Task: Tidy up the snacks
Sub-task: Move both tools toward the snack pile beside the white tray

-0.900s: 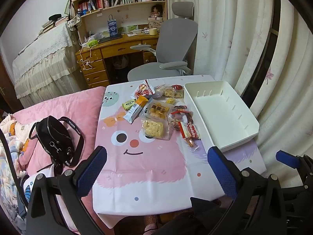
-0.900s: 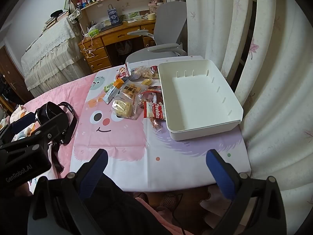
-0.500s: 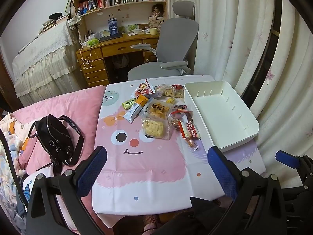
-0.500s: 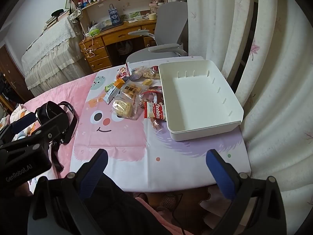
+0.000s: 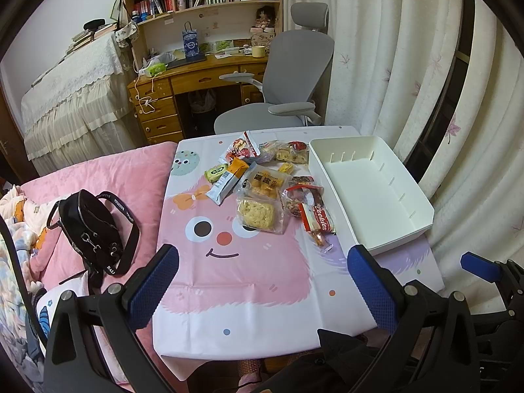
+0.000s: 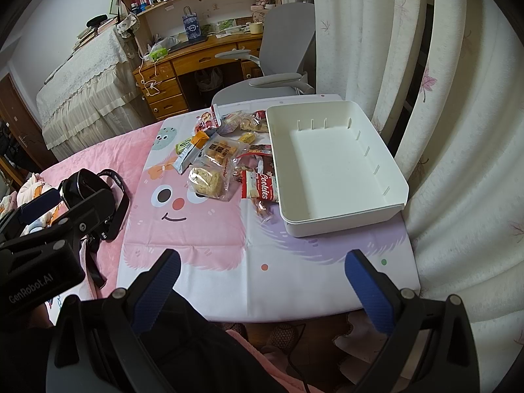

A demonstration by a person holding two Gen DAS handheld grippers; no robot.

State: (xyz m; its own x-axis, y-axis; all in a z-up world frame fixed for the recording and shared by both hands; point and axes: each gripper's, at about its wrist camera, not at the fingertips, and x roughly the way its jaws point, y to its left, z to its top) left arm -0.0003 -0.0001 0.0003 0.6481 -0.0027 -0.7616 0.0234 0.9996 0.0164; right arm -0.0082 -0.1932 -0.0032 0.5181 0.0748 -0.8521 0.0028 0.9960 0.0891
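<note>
Right wrist view: snacks (image 6: 226,160) lie ahead-left of the spread, empty right fingers (image 6: 366,291) (left ones (image 5: 154,285) equally spread), beside the tray (image 6: 340,226).

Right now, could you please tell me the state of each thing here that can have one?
White bin: empty, upright.
Snack packets: loose pile on the table beside the bin, none inside.
Left gripper: open, holding nothing.
Right gripper: open, holding nothing.
Black bag: lying on the pink bedding.
</note>
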